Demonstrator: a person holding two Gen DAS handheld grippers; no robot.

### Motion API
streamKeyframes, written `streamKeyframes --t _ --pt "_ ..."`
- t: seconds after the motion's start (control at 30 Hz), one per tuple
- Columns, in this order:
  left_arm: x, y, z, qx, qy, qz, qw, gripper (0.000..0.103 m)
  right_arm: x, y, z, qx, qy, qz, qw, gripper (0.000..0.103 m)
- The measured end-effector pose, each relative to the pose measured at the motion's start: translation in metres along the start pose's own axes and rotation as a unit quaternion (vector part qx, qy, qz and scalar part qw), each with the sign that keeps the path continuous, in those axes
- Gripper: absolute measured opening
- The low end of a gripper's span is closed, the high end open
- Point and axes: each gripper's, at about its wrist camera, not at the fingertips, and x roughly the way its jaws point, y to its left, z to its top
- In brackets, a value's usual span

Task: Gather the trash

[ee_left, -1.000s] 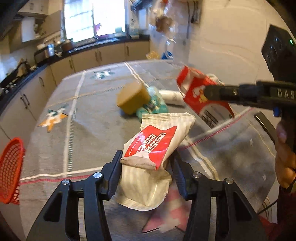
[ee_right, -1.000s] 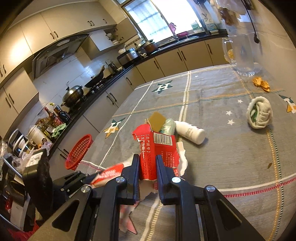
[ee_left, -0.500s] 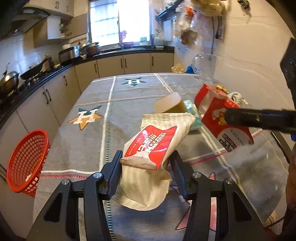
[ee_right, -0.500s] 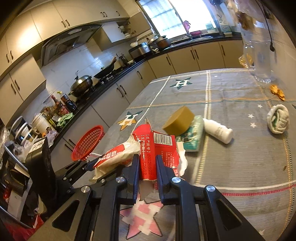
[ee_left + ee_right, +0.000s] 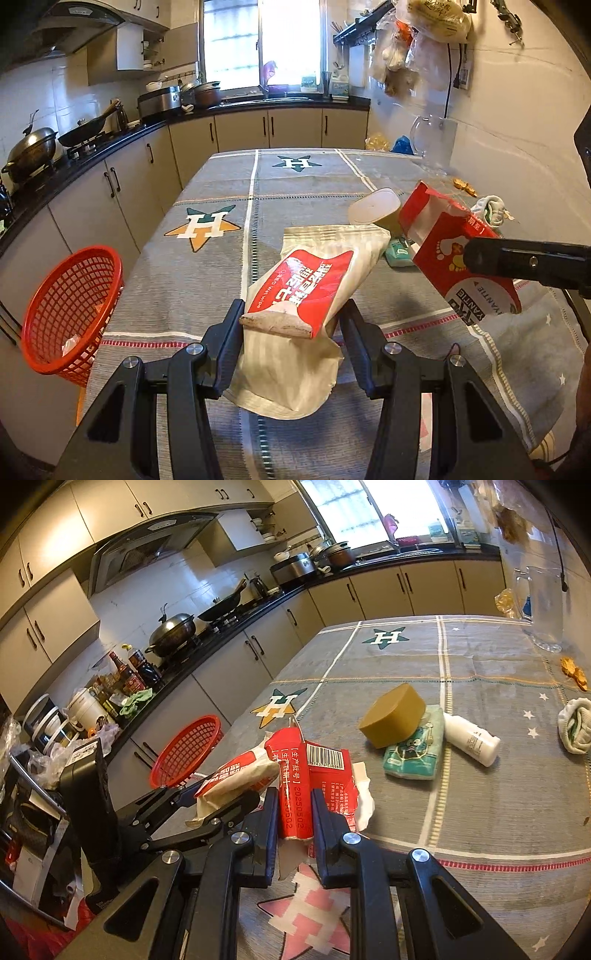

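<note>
while claws [image 5: 291, 328] clamped, basket [image 5: 70, 310] nearer

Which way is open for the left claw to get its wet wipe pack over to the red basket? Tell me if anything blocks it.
Probably yes. The left claw is shut on the wet wipe pack, and the red basket sits at the table's left edge with only bare tablecloth between. The right claw, holding the red carton, is on the other side.

"Wet wipe" on the wipes pack [image 5: 314, 291]; "YANTIE" on the red carton [image 5: 465, 266]; "H" stars on the tablecloth [image 5: 201, 229].
</note>
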Motion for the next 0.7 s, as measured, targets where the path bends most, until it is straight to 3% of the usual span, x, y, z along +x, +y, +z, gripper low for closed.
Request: streamKeyframes --t 0.7 --pt "-0.007 0.03 0.0 -0.035 -0.006 0.017 0.9992 0.051 0.02 0.018 0.009 -0.019 0.018 0.004 1.0 0.019"
